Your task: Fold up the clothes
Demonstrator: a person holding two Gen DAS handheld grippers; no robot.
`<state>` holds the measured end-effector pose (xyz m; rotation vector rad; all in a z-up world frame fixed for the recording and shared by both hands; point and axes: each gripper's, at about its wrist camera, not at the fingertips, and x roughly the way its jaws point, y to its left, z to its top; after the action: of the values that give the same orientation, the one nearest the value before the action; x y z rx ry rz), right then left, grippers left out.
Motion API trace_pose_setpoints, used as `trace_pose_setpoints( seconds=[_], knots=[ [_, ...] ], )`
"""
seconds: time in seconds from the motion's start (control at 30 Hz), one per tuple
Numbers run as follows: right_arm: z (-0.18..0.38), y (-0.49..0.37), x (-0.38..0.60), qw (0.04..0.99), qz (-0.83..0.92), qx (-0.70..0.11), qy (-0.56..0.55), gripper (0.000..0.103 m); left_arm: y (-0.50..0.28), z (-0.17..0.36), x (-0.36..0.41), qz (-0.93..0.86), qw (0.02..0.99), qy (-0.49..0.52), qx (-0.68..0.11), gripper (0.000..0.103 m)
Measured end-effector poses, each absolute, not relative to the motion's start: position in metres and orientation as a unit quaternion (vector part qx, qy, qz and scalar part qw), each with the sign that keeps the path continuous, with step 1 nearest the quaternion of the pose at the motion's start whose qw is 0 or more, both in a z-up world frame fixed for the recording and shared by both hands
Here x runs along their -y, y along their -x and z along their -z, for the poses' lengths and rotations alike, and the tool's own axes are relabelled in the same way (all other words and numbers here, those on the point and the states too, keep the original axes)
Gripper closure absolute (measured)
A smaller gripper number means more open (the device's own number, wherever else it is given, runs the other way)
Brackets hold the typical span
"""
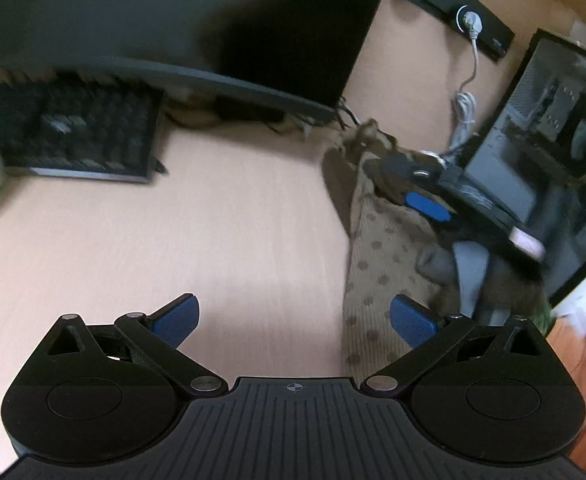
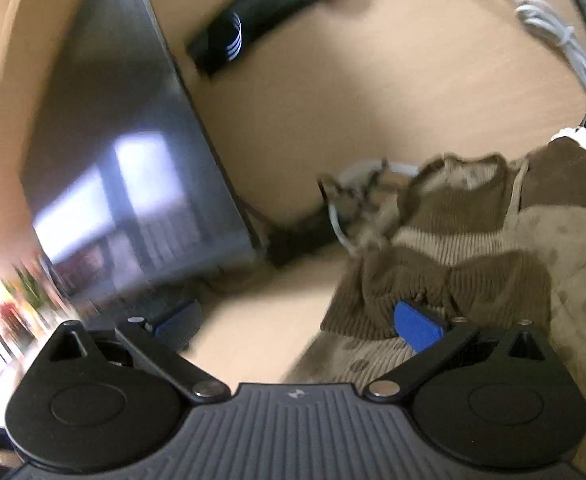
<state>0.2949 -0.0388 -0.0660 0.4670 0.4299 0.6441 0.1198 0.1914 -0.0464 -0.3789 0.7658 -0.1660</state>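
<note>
Two sets of blue-padded tongs, both spread wide, over a pale wood-grain tabletop (image 1: 221, 216) with one brown knit garment.

The left tongs (image 1: 293, 318) hold nothing, their ridged pads apart over bare tabletop, with the ribbed garment (image 1: 377, 256) (tan with darker dots, dark brown at the collar) lying to their right. The right tongs (image 2: 297, 326) are also empty, one pad just at the garment's (image 2: 465, 248) dark brown corduroy-like edge, the other over the tabletop; in the left view they (image 1: 429, 204) appear blurred above the cloth. Around them: two dark flat monitors (image 1: 173, 20), one black keyboard (image 1: 73, 132), one black bar-shaped power strip (image 1: 449, 12), and one coiled white cable (image 1: 465, 112).
</note>
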Motion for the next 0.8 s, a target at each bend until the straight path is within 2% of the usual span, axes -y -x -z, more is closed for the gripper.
trace_pose_setpoints(
  seconds=[0.13,0.27,0.3,0.33,0.37,0.4,0.5,0.67,0.77,0.8],
  knots=[
    [0.09,-0.261,0.09,0.849,-0.322,-0.231,-0.348,0.0,-0.157,0.057,-0.184,0.117,0.898,0.195,-0.376,0.0],
    [0.083,-0.227,0.107,0.843,-0.33,-0.255,-0.339,0.0,-0.188,0.073,-0.147,0.105,0.882,0.209,-0.408,0.002],
    [0.072,-0.225,0.107,0.85,-0.324,-0.272,-0.315,0.0,-0.194,0.077,-0.138,0.105,0.876,0.212,-0.42,0.008],
    [0.06,-0.223,0.106,0.855,-0.317,-0.289,-0.291,0.0,-0.2,0.078,-0.13,0.099,0.875,0.205,-0.428,0.031],
    [0.049,-0.219,0.108,0.86,-0.314,-0.298,-0.27,0.0,-0.206,0.08,-0.122,0.093,0.874,0.195,-0.436,0.041],
    [0.038,-0.212,0.114,0.866,-0.316,-0.295,-0.252,0.0,-0.214,0.081,-0.116,0.085,0.871,0.194,-0.443,0.044],
    [0.015,-0.198,0.135,0.877,-0.307,-0.296,-0.22,0.0,-0.232,0.078,-0.105,0.067,0.871,0.178,-0.453,0.045],
    [0.025,-0.19,0.169,0.888,-0.229,-0.335,-0.217,0.0,-0.25,0.077,-0.097,0.056,0.87,0.157,-0.464,0.047],
    [0.04,-0.189,0.18,0.882,-0.201,-0.356,-0.235,0.0,-0.255,0.081,-0.093,0.059,0.871,0.152,-0.464,0.051],
    [0.046,-0.191,0.181,0.879,-0.199,-0.361,-0.238,0.0,-0.257,0.082,-0.09,0.061,0.871,0.149,-0.464,0.055]
  ],
)
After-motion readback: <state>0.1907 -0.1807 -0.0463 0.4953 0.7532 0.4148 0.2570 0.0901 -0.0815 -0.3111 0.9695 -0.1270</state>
